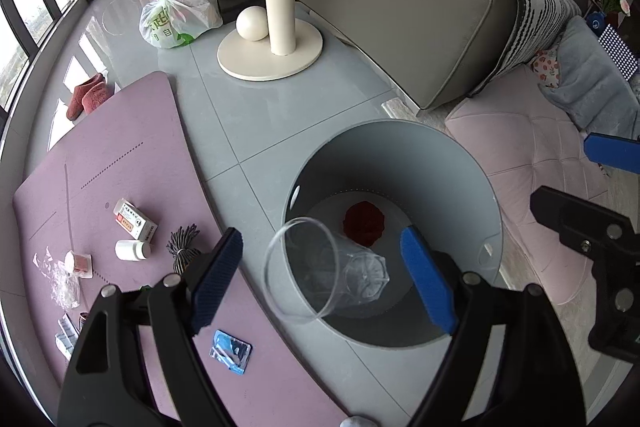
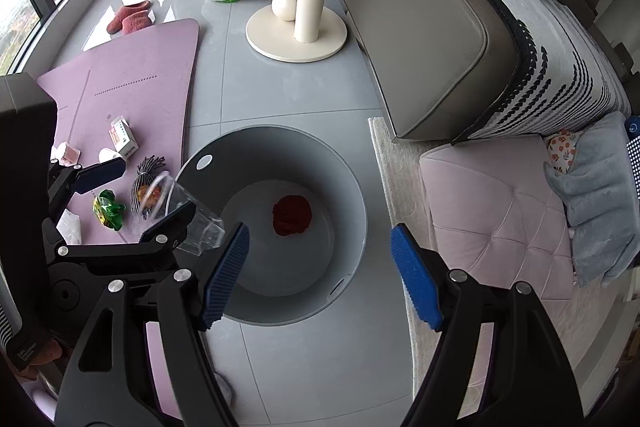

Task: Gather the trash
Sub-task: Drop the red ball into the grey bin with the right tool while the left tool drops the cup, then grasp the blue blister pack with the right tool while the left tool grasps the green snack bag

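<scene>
The left gripper (image 1: 322,273), jaws standing wide with the clear plastic cup (image 1: 320,267) loose between them, is hanging over the near rim of the grey bin (image 1: 384,155), so it ought to be centring over the opening for a clean drop, while the right gripper (image 2: 320,275) is waiting empty, wide apart.

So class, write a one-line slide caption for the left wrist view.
Open left hand-held gripper above a grey bin, a clear cup between its pads.

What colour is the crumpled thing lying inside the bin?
Red. The crumpled thing on the bin floor shows best in the right wrist view.
</scene>
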Tool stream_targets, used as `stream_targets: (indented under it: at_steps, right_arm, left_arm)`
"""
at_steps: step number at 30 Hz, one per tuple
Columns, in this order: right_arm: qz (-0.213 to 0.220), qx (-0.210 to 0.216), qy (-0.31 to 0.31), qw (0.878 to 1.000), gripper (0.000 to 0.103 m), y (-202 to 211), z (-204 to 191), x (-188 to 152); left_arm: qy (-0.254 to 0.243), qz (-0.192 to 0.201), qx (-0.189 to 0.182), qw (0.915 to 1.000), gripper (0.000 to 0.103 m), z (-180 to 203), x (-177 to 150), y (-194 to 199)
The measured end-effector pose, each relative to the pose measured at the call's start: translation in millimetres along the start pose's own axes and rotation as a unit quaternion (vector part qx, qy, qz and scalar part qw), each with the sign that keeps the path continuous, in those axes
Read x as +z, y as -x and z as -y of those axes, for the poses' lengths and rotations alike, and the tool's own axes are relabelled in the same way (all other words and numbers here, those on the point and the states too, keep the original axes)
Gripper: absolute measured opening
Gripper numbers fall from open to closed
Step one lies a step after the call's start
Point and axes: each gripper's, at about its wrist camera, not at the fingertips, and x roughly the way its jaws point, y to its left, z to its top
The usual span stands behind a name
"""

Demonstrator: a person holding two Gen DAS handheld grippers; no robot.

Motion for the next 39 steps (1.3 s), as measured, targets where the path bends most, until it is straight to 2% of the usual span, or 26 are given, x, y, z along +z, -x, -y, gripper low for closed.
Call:
stream_targets:
  at_steps: [11, 20, 27, 33, 39]
  right_arm:
    - [0.008, -0.021, -0.005, 1.0, 0.071, 11.4, 19.5, -5.6]
    - [0.004, 0.004, 0.01, 1.0, 0.071, 13.2, -7.8, -9.6]
    - [-0.004, 0.047, 0.036, 0.998, 0.071, 18.1, -65.9, -12.9]
    - [-0.012, 0.081, 0.073, 0.994, 0.071, 18.6, -140.2, -14.8]
    - [-0.021, 0.097, 0.098, 0.99, 0.071, 13.4, -219.7, -18.3]
  left_arm:
    - [-0.002, -0.001, -0.014, 0.9999, 0.082, 14.7, -1.7, 2.0]
    - [0.003, -0.026, 0.013, 0.9996, 0.082, -14.5, -38.3, 19.3]
    - [0.039, -0.05, 0.04, 0.9972, 0.082, -66.0, -81.0, 45.3]
    - [0.075, -0.066, 0.061, 0.9931, 0.082, -126.7, -120.7, 64.9]
    - [0.086, -0.081, 0.071, 0.9905, 0.082, -193.9, -158.5, 74.4]
